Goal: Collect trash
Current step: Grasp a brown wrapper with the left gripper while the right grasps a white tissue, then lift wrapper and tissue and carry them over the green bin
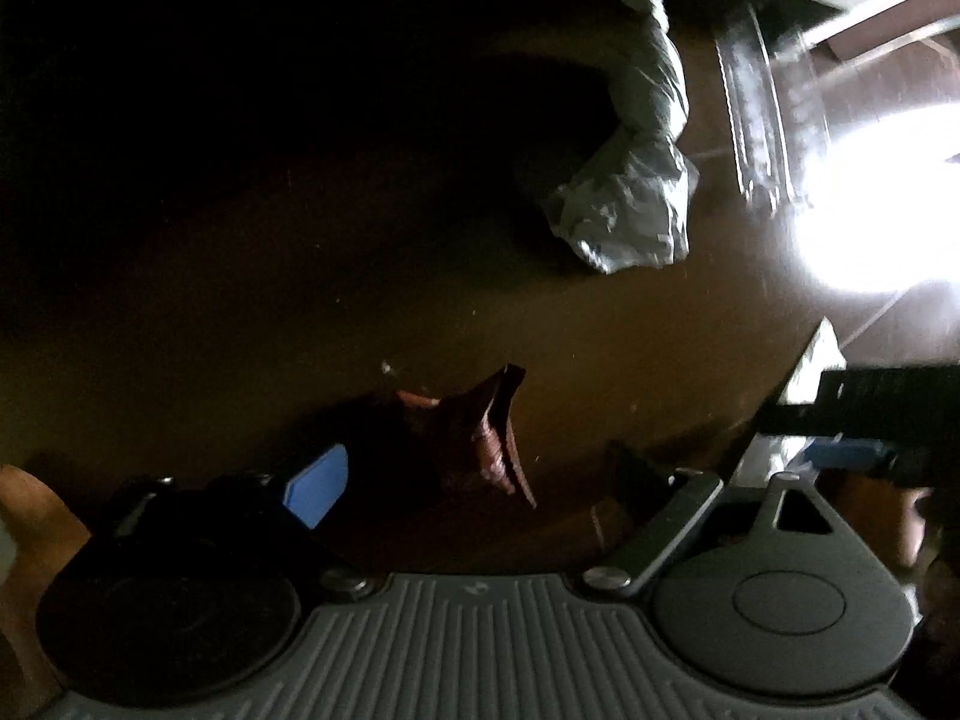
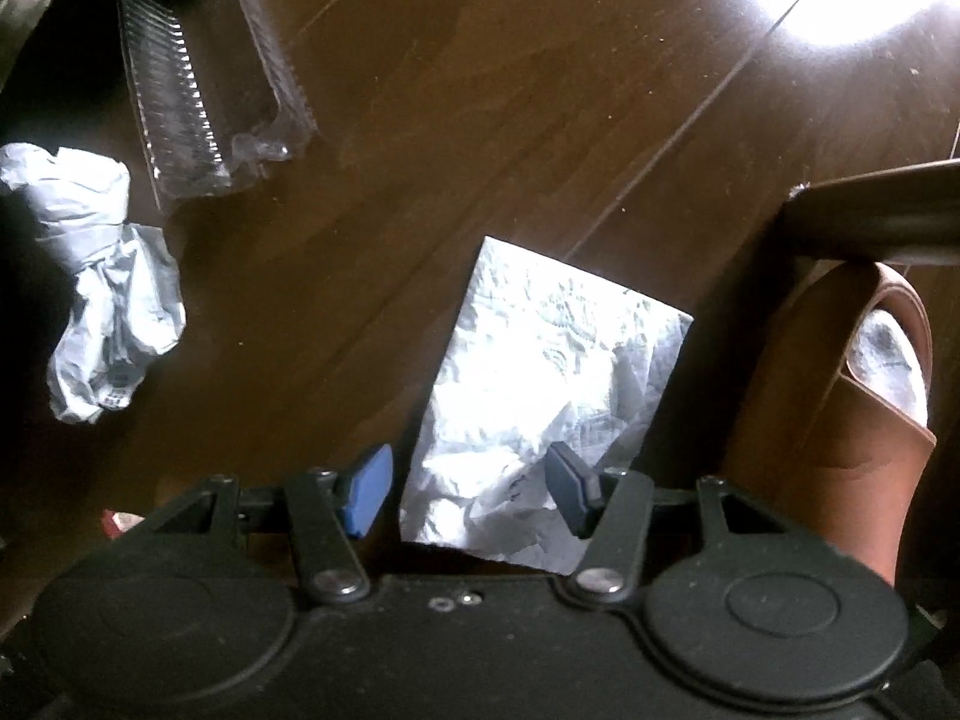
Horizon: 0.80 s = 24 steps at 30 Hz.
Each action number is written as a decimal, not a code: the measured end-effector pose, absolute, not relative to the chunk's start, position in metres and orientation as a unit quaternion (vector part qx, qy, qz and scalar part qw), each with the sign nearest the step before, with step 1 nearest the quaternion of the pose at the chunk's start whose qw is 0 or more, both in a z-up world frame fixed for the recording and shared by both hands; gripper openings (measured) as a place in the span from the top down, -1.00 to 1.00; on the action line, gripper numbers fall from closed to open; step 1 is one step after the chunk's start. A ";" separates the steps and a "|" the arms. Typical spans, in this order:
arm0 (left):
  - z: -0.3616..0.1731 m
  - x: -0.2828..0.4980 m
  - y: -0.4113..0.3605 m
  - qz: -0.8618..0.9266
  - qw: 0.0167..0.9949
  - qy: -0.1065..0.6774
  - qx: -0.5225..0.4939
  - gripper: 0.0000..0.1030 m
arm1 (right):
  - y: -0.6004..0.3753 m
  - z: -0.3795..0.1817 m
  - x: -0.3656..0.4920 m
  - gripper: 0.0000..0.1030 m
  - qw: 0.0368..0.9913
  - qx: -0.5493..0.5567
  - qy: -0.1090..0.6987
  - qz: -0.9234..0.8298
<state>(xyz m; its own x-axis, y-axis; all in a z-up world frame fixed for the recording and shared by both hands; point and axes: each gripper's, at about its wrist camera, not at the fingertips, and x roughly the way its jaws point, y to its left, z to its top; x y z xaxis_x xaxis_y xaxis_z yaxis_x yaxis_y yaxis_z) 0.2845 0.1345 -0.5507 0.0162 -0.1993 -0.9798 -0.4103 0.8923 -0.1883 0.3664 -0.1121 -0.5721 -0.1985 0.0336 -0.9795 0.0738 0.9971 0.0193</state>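
The right gripper (image 2: 471, 489) hangs over a crumpled white paper sheet (image 2: 552, 384) on the dark wooden floor (image 2: 480, 120), jaws released and straddling its near edge. The left gripper (image 1: 480, 480), jaws also released, hovers at a reddish-brown wrapper (image 1: 474, 438); a twisted white bag (image 1: 636, 180) lies farther off.

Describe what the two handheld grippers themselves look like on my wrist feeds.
Both share one design: blue pads on black linkage arms pinned with silver rivets, and two round discs flanking the body. The right gripper is matte black; the left gripper shows a ribbed grey centre panel. No cables, markings or sleeves visible.
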 end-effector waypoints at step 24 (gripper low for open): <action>-0.566 0.273 0.149 0.090 0.657 0.688 -0.295 0.42 | -0.087 -0.565 0.359 0.93 0.635 0.001 0.773 0.000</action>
